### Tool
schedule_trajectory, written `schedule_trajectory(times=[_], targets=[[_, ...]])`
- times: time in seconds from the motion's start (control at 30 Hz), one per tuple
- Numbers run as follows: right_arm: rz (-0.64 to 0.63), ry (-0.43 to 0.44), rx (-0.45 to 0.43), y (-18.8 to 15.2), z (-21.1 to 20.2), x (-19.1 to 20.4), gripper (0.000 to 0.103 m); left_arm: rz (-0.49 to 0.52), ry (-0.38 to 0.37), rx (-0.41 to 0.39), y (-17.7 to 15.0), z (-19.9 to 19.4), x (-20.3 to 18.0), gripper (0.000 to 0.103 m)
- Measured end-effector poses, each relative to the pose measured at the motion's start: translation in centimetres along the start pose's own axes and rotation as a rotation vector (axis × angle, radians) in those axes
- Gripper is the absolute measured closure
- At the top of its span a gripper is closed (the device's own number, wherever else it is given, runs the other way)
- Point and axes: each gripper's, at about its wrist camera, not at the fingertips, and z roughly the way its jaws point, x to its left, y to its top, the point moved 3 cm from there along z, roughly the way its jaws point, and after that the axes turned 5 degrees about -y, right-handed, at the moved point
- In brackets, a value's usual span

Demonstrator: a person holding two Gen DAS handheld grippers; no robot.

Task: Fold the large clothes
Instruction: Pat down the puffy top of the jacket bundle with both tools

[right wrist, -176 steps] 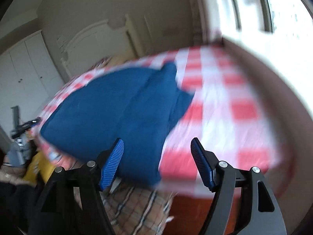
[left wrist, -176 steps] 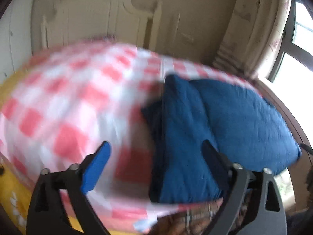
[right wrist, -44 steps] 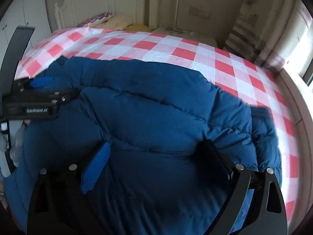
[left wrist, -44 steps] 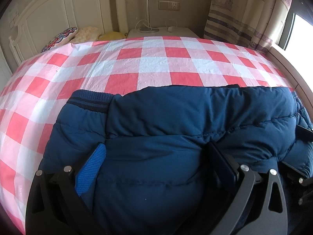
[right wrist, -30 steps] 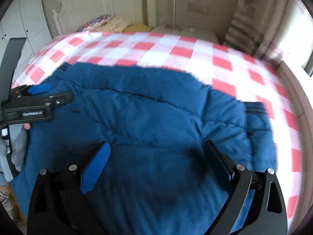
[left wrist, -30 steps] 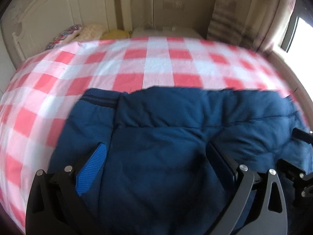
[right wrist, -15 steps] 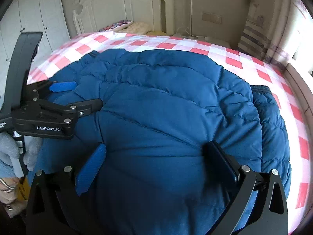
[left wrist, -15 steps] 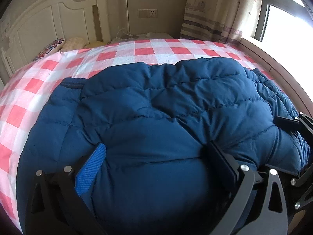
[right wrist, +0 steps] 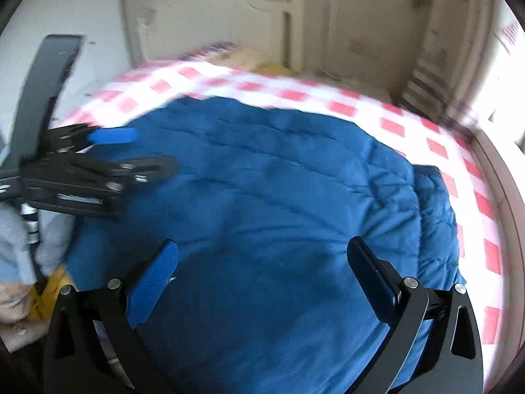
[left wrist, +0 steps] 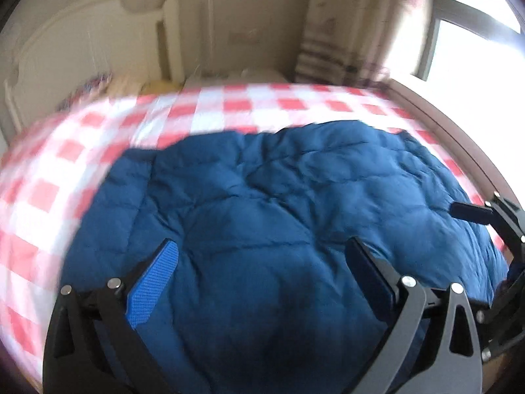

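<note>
A dark blue quilted jacket (left wrist: 279,197) lies spread in a folded heap on the red-and-white checked bed sheet (left wrist: 210,108). My left gripper (left wrist: 262,262) hovers over its near part, blue-padded fingers (left wrist: 154,282) wide apart and open, nothing pinched. At the right edge of that view the right gripper (left wrist: 485,220) shows. In the right wrist view the jacket (right wrist: 279,190) fills the middle, one sleeve (right wrist: 436,216) lying along its right side. My right gripper (right wrist: 262,262) is open above it. The left gripper (right wrist: 108,161), held by a gloved hand (right wrist: 19,239), hangs over the jacket's left side.
A white headboard (left wrist: 82,59) and pillows (right wrist: 242,57) stand at the bed's far end. A striped curtain (left wrist: 331,32) and a bright window (left wrist: 475,49) are at the right. A wooden bed rim (left wrist: 459,138) runs along the right. Yellow fabric (right wrist: 49,292) shows at the lower left.
Both grippers have drawn back and risen from the jacket, so more checked sheet and the headboard show. The jacket stays lying on the bed. Both views are now motion-blurred.
</note>
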Motion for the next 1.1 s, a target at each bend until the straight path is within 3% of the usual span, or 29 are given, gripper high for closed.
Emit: schedule_trajectory(times=[0.07, 0.13, 0.2, 0.77, 0.9, 1.03, 1.1], targets=[[-0.058, 0.03, -0.001, -1.2, -0.7, 1.6, 0.005, 0.05, 0.02, 0.005, -1.1, -0.5, -1.1, 0.002], [-0.103, -0.005, 0.06, -2.9, 0.8, 2.4, 0.004, 0.097, 0.055, 0.086, -3.4, 1.5, -1.7, 0.002], [-0.112, -0.018, -0.016, -4.3, 1.6, 2.7, 0.004, 0.074, 0.032, 0.038, -4.7, 2.1, -1.2, 0.002], [-0.075, -0.017, -0.065, -5.0, 2.0, 2.6, 0.004, 0.084, 0.031, 0.009, -5.4, 2.3, -1.1, 0.002], [-0.08, -0.033, -0.021, -4.6, 1.4, 2.6, 0.005, 0.034, 0.023, 0.027, -5.3, 0.7, 0.0, 0.002], [-0.018, -0.065, -0.055, -4.1, -1.6, 0.3, 0.005, 0.008, 0.111, -0.043, -6.5, -3.5, 2.7, 0.002], [0.022, -0.093, -0.08, -4.5, -2.9, -1.5, 0.005, -0.015, 0.162, -0.04, -7.8, -4.6, 4.7, 0.002]])
